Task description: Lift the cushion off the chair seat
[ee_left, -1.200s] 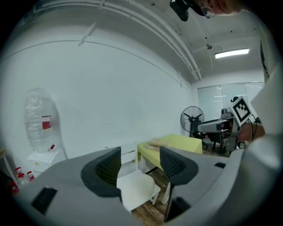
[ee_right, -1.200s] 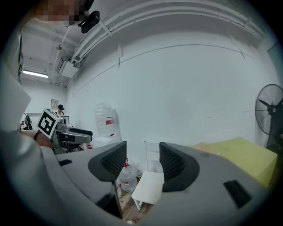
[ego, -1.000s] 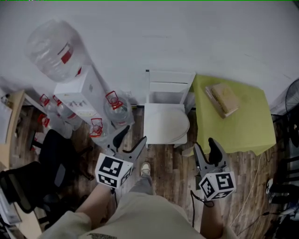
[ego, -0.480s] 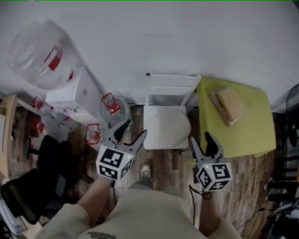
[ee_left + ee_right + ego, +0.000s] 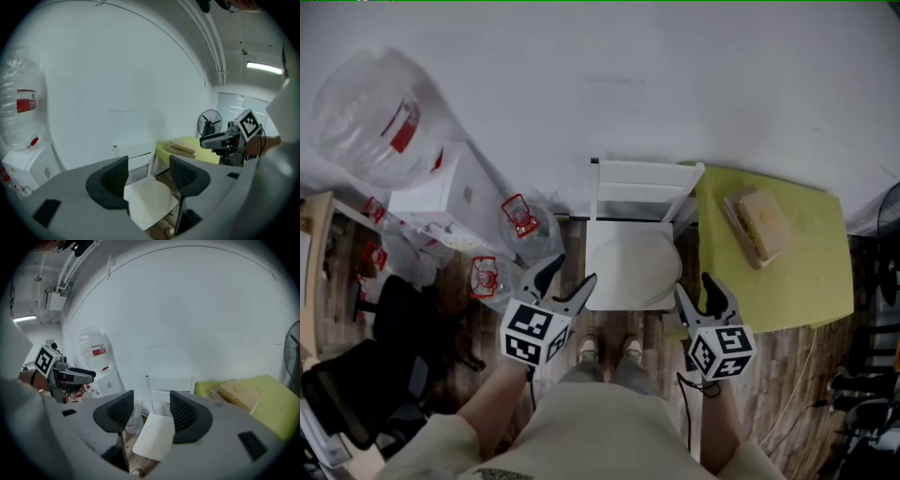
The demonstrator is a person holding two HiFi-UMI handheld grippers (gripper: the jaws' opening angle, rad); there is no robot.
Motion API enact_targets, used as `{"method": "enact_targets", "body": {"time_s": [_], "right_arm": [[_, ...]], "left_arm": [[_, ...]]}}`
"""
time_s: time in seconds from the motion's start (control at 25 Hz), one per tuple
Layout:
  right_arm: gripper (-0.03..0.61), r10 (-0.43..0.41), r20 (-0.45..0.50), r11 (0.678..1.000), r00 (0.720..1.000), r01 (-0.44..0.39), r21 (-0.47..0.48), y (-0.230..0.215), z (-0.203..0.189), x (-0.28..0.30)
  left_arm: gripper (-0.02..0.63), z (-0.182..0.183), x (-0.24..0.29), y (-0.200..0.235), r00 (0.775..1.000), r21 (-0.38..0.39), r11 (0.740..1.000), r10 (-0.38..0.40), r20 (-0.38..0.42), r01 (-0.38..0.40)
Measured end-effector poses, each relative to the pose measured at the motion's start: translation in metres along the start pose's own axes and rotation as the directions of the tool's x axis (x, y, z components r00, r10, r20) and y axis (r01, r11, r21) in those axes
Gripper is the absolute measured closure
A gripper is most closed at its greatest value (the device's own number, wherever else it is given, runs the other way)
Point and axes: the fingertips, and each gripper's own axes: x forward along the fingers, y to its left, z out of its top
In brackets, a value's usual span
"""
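Open grippers are squaring up to the white chair (image 5: 639, 183).
The left gripper (image 5: 565, 278) and right gripper (image 5: 698, 292) are hovering empty, jaws apart, flanking the round cushion (image 5: 633, 267) lying on the seat just ahead, likely for a two-sided lift. A green desk (image 5: 797, 281) is crowding the right gripper's outer side, water bottles (image 5: 523, 220) the left's.

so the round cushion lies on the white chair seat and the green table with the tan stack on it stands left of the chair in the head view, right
Not quite. The green table stands right of the chair, not left; the head view shows it. The rest holds: the round cushion lies on the white chair seat, and the tan stack is on the table.
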Motion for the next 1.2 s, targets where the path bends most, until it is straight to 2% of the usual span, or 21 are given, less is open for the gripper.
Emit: {"method": "enact_targets", "body": {"time_s": [0.12, 0.28, 0.36, 0.8, 1.04, 1.2], "right_arm": [[0.331, 0.008, -0.017, 1.000, 1.000, -0.008, 0.018, -0.016, -0.008, 0.014], [0.316, 0.027, -0.039, 0.997, 0.999, -0.024, 0.068, -0.039, -0.023, 0.039], [0.308, 0.034, -0.059, 0.995, 0.998, -0.028, 0.094, -0.050, -0.034, 0.052], [0.287, 0.049, -0.202, 0.992, 0.978, -0.023, 0.127, -0.098, -0.105, 0.140], [0.276, 0.037, -0.288, 0.989, 0.957, 0.006, 0.148, -0.125, -0.161, 0.190], [0.273, 0.016, -0.329, 0.985, 0.944, 0.042, 0.168, -0.139, -0.201, 0.215]], "left_arm": [[0.342, -0.010, 0.015, 0.000, 0.999, -0.033, 0.999, 0.018, -0.029, -0.019], [0.342, -0.033, 0.040, 0.006, 0.996, -0.167, 0.985, 0.029, -0.079, -0.042], [0.342, -0.046, 0.054, 0.008, 0.993, -0.201, 0.978, 0.036, -0.110, -0.057], [0.342, -0.110, 0.138, 0.024, 0.964, -0.221, 0.967, 0.065, -0.259, -0.124], [0.342, -0.168, 0.181, 0.030, 0.929, -0.236, 0.963, 0.039, -0.367, -0.134], [0.342, -0.208, 0.202, 0.032, 0.913, -0.237, 0.963, 0.024, -0.407, -0.131]]}}
